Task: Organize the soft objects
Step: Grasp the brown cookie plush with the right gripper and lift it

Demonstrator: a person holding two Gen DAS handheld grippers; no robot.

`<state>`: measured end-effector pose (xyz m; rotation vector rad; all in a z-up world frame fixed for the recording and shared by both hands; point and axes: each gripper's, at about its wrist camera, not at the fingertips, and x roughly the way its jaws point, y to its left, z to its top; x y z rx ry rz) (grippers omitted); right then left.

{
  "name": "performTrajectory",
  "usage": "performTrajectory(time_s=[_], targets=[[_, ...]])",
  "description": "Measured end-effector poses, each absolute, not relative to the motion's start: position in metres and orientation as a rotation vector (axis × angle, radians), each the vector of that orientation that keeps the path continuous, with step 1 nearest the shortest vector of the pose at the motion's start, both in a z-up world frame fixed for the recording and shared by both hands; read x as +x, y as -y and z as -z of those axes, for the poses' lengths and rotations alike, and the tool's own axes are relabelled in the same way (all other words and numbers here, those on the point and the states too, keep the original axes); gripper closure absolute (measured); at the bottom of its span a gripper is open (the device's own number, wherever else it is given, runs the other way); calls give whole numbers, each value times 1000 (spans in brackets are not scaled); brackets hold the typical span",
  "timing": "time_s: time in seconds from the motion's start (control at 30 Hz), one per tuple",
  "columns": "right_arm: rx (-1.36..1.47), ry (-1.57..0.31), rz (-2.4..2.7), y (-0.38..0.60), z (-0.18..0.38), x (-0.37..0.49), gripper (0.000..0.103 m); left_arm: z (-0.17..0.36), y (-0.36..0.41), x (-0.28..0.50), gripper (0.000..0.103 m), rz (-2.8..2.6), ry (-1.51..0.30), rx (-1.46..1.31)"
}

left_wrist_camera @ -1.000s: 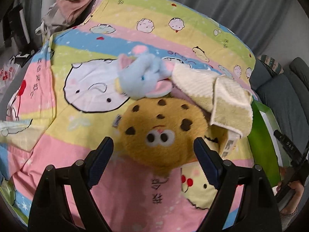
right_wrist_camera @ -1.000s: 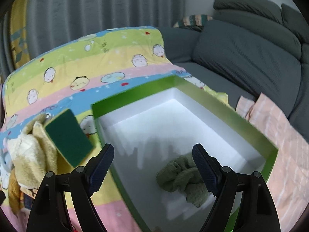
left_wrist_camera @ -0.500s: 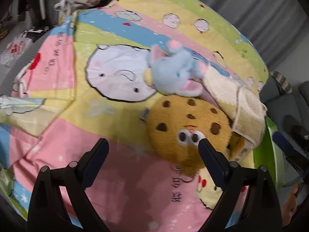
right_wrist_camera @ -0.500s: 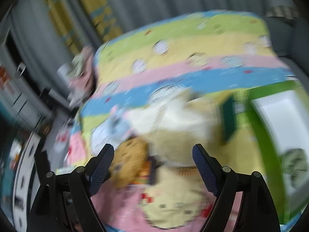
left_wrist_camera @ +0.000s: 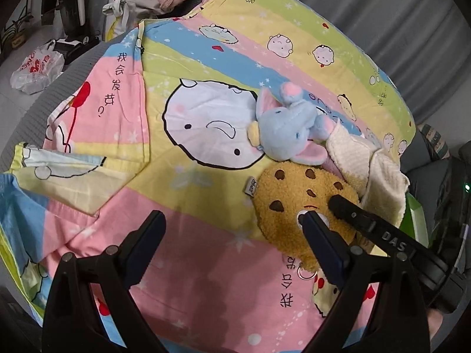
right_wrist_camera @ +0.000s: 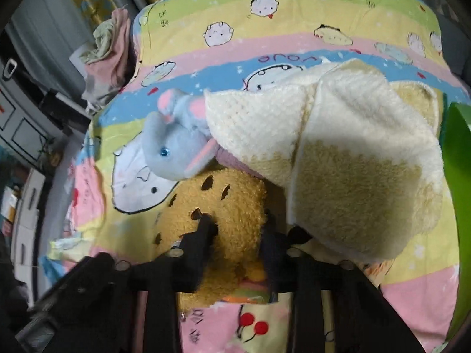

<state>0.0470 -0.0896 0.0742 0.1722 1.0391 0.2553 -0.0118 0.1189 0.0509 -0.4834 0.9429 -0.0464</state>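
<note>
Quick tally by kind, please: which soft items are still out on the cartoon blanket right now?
Plush toys: 2, the cookie plush, which the right gripper is pinching, and the blue elephant plush.
Towels: 1, the cream towel.
Total: 3 on the blanket.

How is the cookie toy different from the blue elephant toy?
The cookie plush is round, flat and tan with dark chip spots; the blue elephant plush is pale blue with pink ears. The cookie plush is pinched in the right tongs, which just closed on it; the elephant plush lies untouched, partly under the cream towel. Both are soft toys on the cartoon bedsheet.
</note>
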Motion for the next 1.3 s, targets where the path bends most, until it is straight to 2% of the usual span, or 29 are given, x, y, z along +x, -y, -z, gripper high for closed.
performTrajectory(time_s=[0.33, 0.57, 0.67, 0.73, 0.77, 0.83, 0.9, 1.0, 1.3], targets=[[267, -926, -349, 132, -116, -5, 78, -50, -83, -16, 11, 197, -968, -471], [280, -945, -314, 168, -102, -22, 78, -44, -32, -22, 17, 382, -975, -391], [319, -976, -302, 179, -88, -17, 78, -37, -16, -20, 28, 406, -979, -353], [333, -980, -296, 183, -83, -16, 78, -30, -8, -17, 31, 438, -998, -361], [340, -985, -295, 185, -81, -14, 78, -27, -5, -15, 38, 459, -1006, -367], [352, -1004, -297, 186, -75, -12, 78, -23, -1, -15, 41, 464, -1008, -370], [342, -1008, -281, 184, -71, -11, 78, -24, 2, -15, 54, 472, -983, -343], [359, -1011, -261, 188, -66, -8, 78, -28, 4, -17, 63, 475, -962, -321], [414, -1005, -345, 186, -65, -7, 77, -39, 18, -21, 68, 489, -912, -286]])
